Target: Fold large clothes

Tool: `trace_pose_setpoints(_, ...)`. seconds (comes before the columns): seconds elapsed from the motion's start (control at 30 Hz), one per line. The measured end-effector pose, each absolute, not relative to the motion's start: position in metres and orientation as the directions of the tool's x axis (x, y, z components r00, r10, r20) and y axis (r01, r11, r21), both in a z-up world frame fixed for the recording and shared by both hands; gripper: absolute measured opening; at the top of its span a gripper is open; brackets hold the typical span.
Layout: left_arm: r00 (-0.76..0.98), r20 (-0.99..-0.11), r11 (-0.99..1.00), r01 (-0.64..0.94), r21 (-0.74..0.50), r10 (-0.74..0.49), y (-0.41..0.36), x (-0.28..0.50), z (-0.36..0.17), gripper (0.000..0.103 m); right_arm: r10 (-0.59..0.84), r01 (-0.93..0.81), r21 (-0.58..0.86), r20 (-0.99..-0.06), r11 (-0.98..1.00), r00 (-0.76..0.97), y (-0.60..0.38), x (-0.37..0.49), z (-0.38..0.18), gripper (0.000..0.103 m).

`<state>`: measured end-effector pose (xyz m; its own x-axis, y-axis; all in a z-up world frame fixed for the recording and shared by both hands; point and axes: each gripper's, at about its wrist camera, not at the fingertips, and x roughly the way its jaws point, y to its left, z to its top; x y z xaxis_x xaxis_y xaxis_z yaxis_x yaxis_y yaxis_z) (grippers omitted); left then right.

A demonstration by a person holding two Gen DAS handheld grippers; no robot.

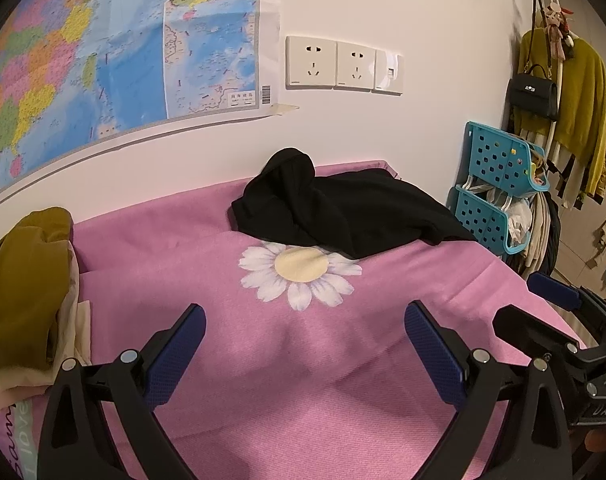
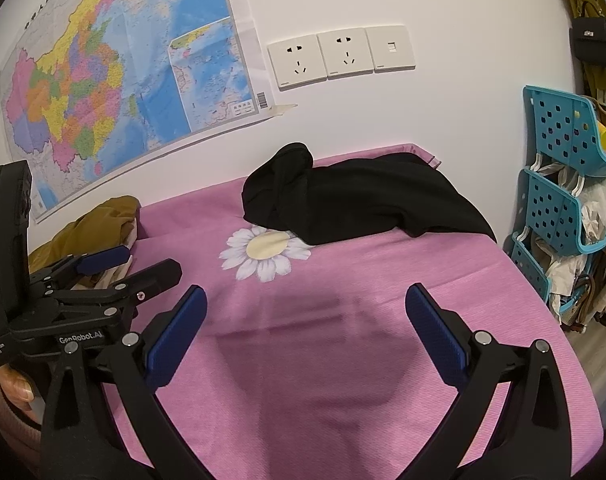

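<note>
Our left tool (image 1: 305, 330) and right tool (image 2: 305, 312) hung spread and empty over the pink bed cover (image 2: 343, 360); ahead, the black garment (image 2: 359, 200) lay crumpled, folding not yet begun.

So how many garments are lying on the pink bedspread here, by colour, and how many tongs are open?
Black garment, crumpled near the wall: 1
Mustard-brown garment, heaped on pale fabric at the left edge: 1
Open tongs: 2, the left tongs and the right tongs, both empty above the pink bedspread
Total: 2 garments, 2 tongs
</note>
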<state>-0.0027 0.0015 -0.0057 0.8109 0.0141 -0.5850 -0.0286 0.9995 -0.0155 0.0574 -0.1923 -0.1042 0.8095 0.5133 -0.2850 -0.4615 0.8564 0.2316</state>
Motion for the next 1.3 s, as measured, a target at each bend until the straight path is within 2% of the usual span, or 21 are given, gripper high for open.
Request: trace_pose_setpoints(1.3,0.804,-0.594,0.999,-0.046,-0.020,0.025,0.0069,0.0013,-0.0050,0.096,0.527,-0.474,0.238,-0.284,0.848,0.801,-0.1890,0.0587,-0.1007,0.098)
